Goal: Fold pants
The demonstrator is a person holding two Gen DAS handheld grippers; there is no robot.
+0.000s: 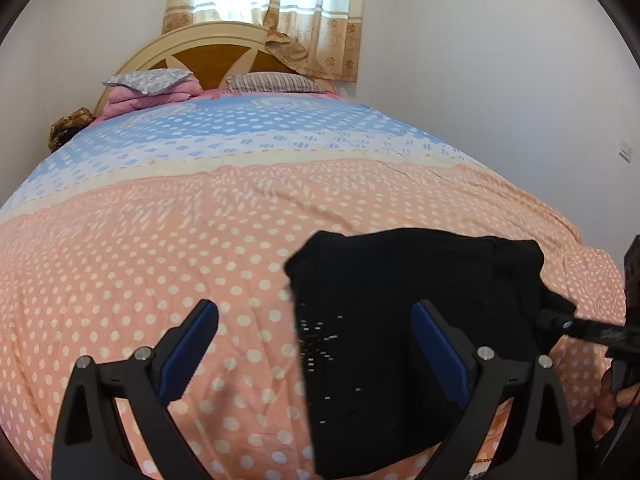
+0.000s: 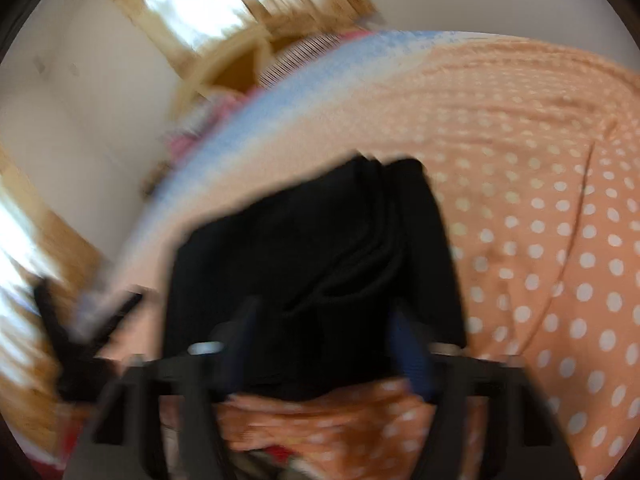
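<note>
The pants (image 1: 400, 320), black and already in a compact fold, lie on the dotted bedspread (image 1: 160, 240) in the lower right of the left wrist view. They look soft, light and limp, likely to sag or unfold unless taken by a stacked edge or corner. The left gripper (image 1: 316, 316) is spread wide with nothing between its pads; its right finger overlaps the cloth. The right gripper (image 2: 324, 320), blurred, stands slightly parted at the fold's near edge; whether it pinches cloth cannot be told.
</note>
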